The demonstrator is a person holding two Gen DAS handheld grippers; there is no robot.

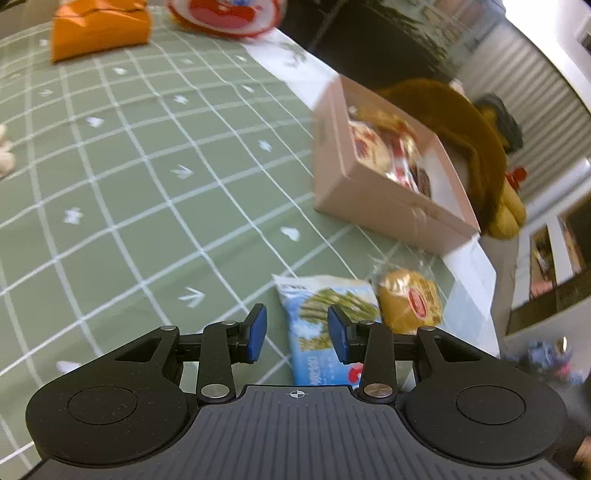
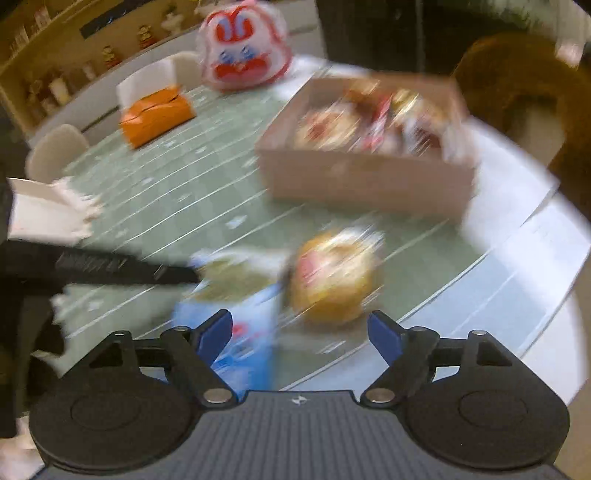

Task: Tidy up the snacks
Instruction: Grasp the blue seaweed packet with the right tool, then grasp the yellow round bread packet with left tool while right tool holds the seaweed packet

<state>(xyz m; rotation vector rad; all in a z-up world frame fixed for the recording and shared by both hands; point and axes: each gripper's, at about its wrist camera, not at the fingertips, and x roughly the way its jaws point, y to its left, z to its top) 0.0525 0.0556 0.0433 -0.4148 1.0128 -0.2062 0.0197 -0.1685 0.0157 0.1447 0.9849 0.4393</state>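
Note:
A pink box (image 1: 388, 206) holding several wrapped snacks stands near the table's right edge; it also shows, blurred, in the right wrist view (image 2: 362, 181). A blue-and-white snack packet (image 1: 317, 332) and a round yellow wrapped bun (image 1: 410, 301) lie on the green checked cloth in front of the box. My left gripper (image 1: 297, 338) is open and empty, its jaws just above the blue packet. My right gripper (image 2: 299, 338) is open wide and empty, close above the blue packet (image 2: 251, 332) and the bun (image 2: 332, 277).
An orange pouch (image 1: 98, 27) and a red-and-white bag (image 1: 225, 13) sit at the far side of the table. A brown plush toy (image 1: 476, 147) hangs behind the box. The table edge (image 1: 476, 280) runs right of the bun. White chairs (image 2: 55, 151) stand beyond.

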